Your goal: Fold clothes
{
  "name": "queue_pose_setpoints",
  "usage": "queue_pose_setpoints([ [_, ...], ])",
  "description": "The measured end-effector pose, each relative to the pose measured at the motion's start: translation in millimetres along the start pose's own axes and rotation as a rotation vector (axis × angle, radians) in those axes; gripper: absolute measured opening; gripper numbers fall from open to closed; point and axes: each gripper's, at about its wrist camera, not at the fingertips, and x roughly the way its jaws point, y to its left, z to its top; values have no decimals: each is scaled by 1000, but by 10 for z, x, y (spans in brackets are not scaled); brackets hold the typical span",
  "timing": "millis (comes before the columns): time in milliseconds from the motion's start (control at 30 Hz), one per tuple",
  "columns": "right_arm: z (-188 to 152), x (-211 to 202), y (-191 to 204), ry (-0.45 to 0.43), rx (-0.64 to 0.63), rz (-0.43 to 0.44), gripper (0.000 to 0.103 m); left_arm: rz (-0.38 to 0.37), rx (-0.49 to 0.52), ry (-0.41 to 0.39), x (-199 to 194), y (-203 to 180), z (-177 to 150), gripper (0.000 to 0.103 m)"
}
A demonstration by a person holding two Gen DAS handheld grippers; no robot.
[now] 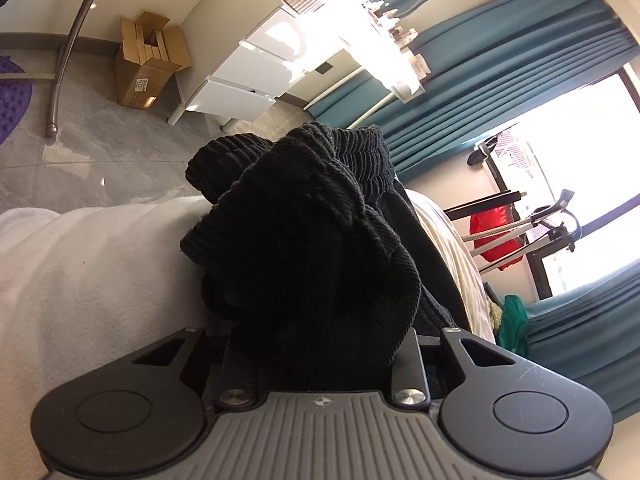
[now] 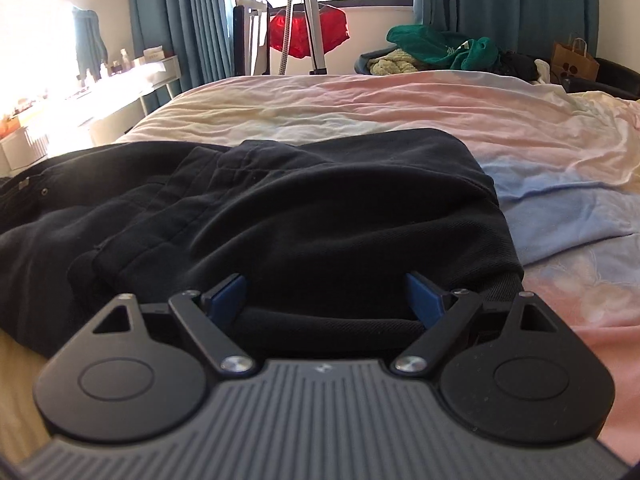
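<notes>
In the left wrist view, the left gripper (image 1: 320, 344) had its jaws drawn close together on a bunched fold of the black ribbed-knit garment (image 1: 304, 232). The cloth rose in a crumpled heap straight ahead of the camera and hid the fingertips, so the pads themselves could not be seen. The garment lay on the pale bedsheet (image 1: 92, 272). Beyond it stood a white drawer unit (image 1: 248, 80), an open brown cardboard box (image 1: 148, 64) on the grey tiled floor, and long teal curtains (image 1: 500, 80) beside a bright window.

In the right wrist view, the right gripper (image 2: 324, 300) stood wide apart, its blue finger pads (image 2: 226, 296) showing at either side. A rounded hem of the black garment (image 2: 320, 208) lay between them, but the pads did not press on it. The garment was spread across the near part of the bed, on a pastel pink, yellow and blue sheet (image 2: 480, 120). Farther off, a red cloth (image 2: 308, 34) hung under the window, and a green garment (image 2: 444, 50) lay on a pile behind the bed, near a brown paper bag (image 2: 574, 60).
</notes>
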Motion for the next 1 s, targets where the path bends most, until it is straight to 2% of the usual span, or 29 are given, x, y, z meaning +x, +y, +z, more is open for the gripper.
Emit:
queue_pose_setpoints([
  [67, -9, -8, 37, 4, -11, -4, 87, 6, 57, -19, -35, -102, -21, 19],
  [200, 23, -40, 17, 16, 2, 9, 87, 30, 280, -132, -213, -561, -147, 12],
  [367, 133, -241, -191, -7, 97, 20, 87, 22, 556, -327, -514, -1498, -562, 10],
  [467, 181, -405, -406, -38, 188, 6, 87, 23, 696, -427, -678, -2130, -959, 10],
  [567, 220, -558, -726, -64, 310, -5, 87, -13, 830, -507, -789, -2757, -1506, 10],
  [767, 253, -743, -1270, -133, 498, -67, 87, -134, 1010, -575, -793, -3737, -2751, 10],
  [867, 255, -805, -1503, -167, 576, -85, 87, -202, 1087, -584, -694, -4035, -3468, 9],
  [1000, 222, -883, -1781, -212, 668, -130, 87, -275, 1188, -543, -418, -4104, -4370, 9],
])
